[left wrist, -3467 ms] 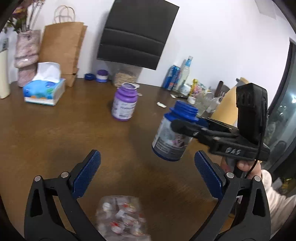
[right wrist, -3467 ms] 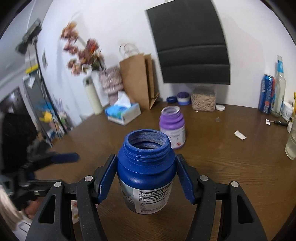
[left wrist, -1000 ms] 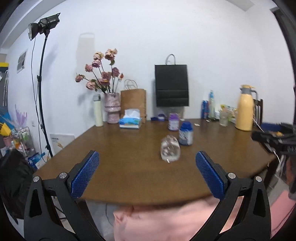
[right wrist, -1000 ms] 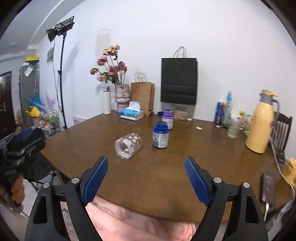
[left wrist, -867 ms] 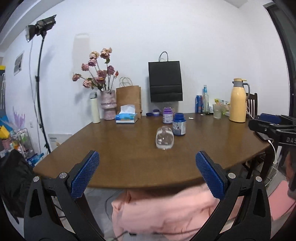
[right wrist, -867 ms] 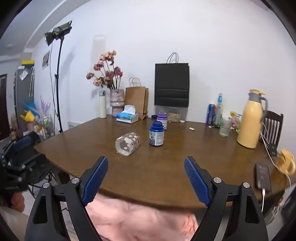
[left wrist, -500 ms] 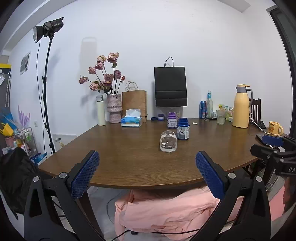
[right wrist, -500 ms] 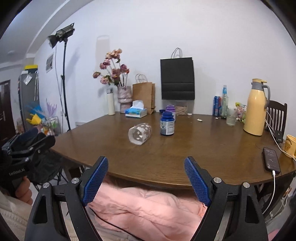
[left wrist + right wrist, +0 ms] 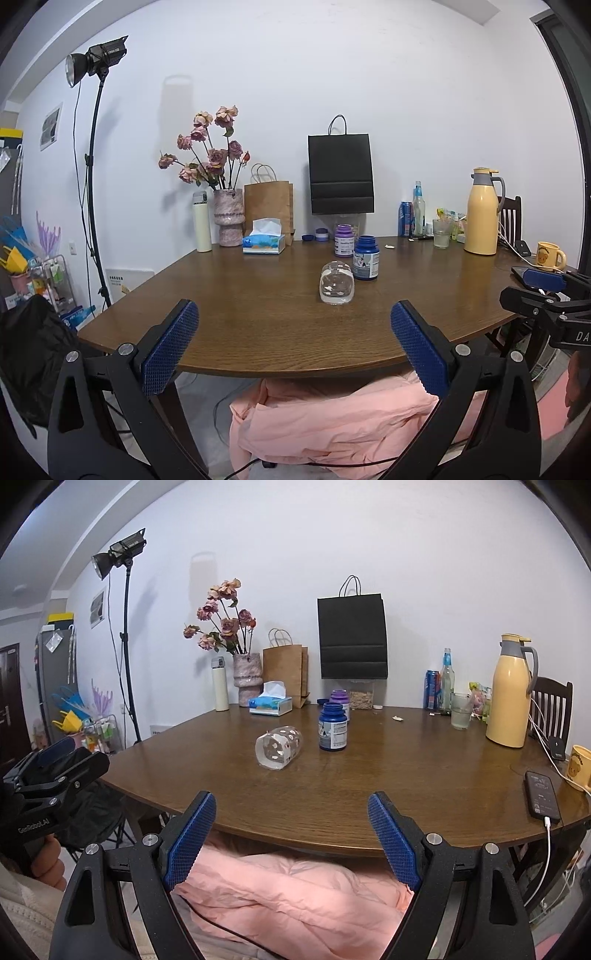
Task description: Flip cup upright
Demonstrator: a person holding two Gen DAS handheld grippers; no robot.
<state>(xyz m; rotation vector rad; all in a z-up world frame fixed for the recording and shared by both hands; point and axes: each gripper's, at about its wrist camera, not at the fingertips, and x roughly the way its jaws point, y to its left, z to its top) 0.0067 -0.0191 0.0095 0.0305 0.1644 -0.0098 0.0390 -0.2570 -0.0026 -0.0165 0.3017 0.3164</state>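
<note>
While both tools hang short of bench edge: one rounded wood-grain bench [image 9: 406, 775], white-walled room. Two paper bags, black [image 9: 351, 637] and brown [image 9: 284, 668]. Two tools, left tool [image 9: 293, 338] and right tool [image 9: 291, 834], jaws wide, empty. Two plastic jars, blue [image 9: 332, 726] and purple [image 9: 344, 240], upright. One clear dotted cup [image 9: 279, 747] on side mid-bench, just beside blue jar.

Glossy brown wood table [image 9: 258, 317], clear glass cup [image 9: 336, 283], matt black paper bag [image 9: 340, 173]
</note>
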